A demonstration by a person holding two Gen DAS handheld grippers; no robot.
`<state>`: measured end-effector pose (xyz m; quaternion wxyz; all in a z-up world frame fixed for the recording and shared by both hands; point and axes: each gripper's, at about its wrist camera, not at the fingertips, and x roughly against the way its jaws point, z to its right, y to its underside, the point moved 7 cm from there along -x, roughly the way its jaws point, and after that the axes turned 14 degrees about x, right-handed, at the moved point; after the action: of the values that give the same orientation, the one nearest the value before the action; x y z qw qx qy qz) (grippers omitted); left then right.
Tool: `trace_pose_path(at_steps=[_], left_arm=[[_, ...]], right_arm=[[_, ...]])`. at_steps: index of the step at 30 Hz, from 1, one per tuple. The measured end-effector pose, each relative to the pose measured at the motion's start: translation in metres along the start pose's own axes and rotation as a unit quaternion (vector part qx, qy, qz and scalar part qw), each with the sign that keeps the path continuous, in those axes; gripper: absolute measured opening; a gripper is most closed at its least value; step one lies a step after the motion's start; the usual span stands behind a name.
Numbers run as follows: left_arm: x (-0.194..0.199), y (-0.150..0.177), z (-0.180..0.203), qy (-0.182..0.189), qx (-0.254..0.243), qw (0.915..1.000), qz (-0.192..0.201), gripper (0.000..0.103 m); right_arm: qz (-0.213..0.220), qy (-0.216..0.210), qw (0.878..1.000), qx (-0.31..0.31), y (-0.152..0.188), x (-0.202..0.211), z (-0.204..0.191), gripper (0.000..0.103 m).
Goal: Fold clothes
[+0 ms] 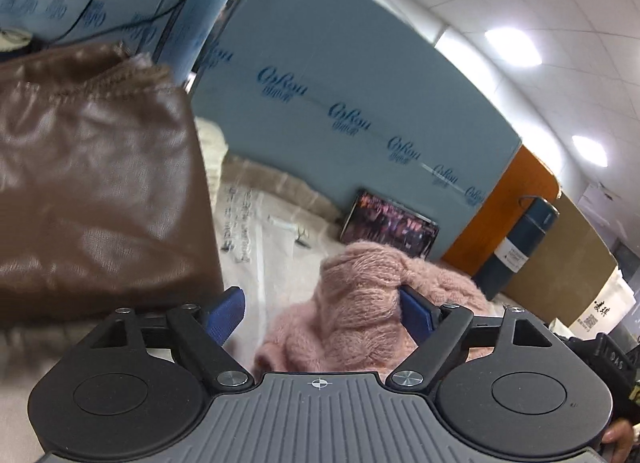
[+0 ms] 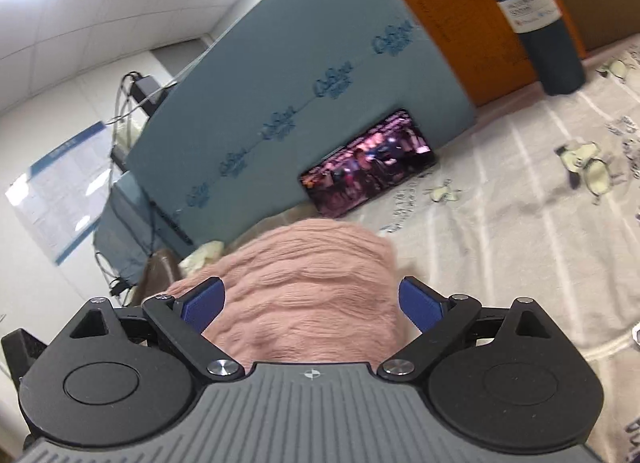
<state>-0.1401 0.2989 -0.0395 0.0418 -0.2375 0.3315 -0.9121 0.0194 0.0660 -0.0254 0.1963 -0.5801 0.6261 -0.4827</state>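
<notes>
A fuzzy pink knitted garment [image 1: 360,303] lies bunched on a pale printed sheet [image 1: 280,247]. My left gripper [image 1: 320,311] is open, its blue pads wide apart, with the pink knit rising between them and against the right pad. A brown leather-like garment [image 1: 92,191] fills the left of that view. In the right wrist view the pink garment [image 2: 304,283] sits between the open fingers of my right gripper [image 2: 310,303], which is not clamped on it. The sheet [image 2: 520,223] stretches to the right.
A phone [image 2: 368,163] with a lit screen leans on a blue foam board [image 2: 300,83]; it also shows in the left wrist view [image 1: 390,227]. A dark teal bottle [image 2: 536,15] stands by an orange panel [image 2: 452,3]. A cream cloth [image 1: 212,151] lies behind the brown garment.
</notes>
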Motion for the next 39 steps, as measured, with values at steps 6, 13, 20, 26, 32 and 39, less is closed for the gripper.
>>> trace_pose_path(at_steps=[6, 13, 20, 26, 32, 39], left_arm=[[-0.013, 0.016, -0.001, -0.022, 0.003, 0.9980, -0.060, 0.094], [-0.021, 0.030, 0.007, -0.012, -0.022, 0.9973, -0.069, 0.098], [-0.029, 0.050, 0.024, 0.012, -0.079, 0.9940, -0.075, 0.098], [-0.026, 0.055, 0.033, 0.027, -0.117, 0.9916, -0.048, 0.088], [-0.020, 0.046, 0.028, 0.051, -0.092, 0.9940, -0.029, 0.045], [0.000, 0.053, 0.046, 0.089, -0.069, 0.9932, -0.031, 0.041]], right_arm=[[-0.035, -0.002, 0.999, -0.012, 0.009, -0.009, 0.004, 0.094], [-0.054, -0.001, 0.999, -0.006, 0.017, -0.015, 0.003, 0.096], [-0.066, -0.007, 0.997, 0.029, 0.022, -0.025, -0.008, 0.100], [-0.061, 0.000, 0.997, 0.037, 0.023, -0.024, -0.013, 0.087], [-0.048, 0.009, 0.998, 0.032, 0.019, -0.018, -0.011, 0.057], [-0.033, 0.004, 0.999, 0.023, 0.007, 0.008, -0.023, 0.048]])
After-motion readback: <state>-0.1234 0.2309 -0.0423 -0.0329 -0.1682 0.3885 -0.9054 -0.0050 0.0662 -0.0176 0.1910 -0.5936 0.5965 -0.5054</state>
